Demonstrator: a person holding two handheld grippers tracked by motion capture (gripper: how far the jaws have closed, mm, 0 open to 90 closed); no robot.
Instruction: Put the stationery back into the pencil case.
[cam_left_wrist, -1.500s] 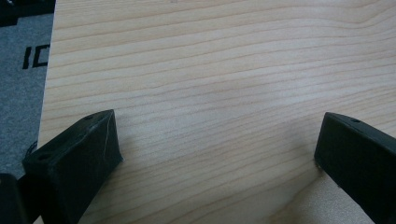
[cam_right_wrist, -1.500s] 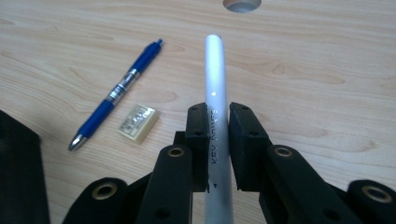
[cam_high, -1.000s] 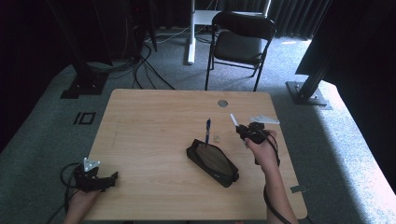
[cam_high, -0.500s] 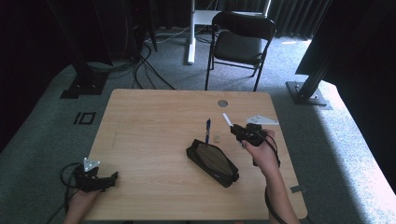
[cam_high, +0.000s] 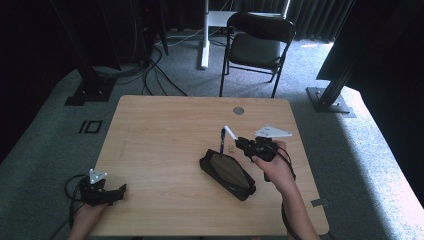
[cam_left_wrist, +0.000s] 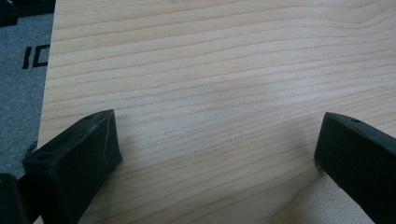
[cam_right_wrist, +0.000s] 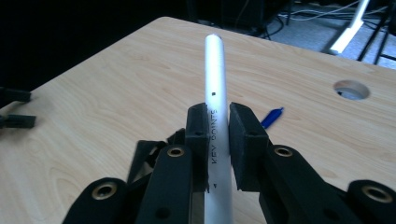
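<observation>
R gripper (cam_right_wrist: 217, 135) clamped on white pen (cam_right_wrist: 215, 84), held above pencil case (cam_high: 227, 172). Looks light, stiff, slick; I grip mid-barrel. L gripper (cam_left_wrist: 215, 154) jaws apart, resting on table (cam_high: 165, 130).

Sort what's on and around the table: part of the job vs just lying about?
In the job:
- white pen, clamped in the right gripper
- black pencil case, lying open near that gripper
- blue pen beyond the case

Lying about:
- small pale item by the blue pen, too small to identify
- left gripper, fingers open, idle at the table's edge
- folding chair
- floor cables
</observation>
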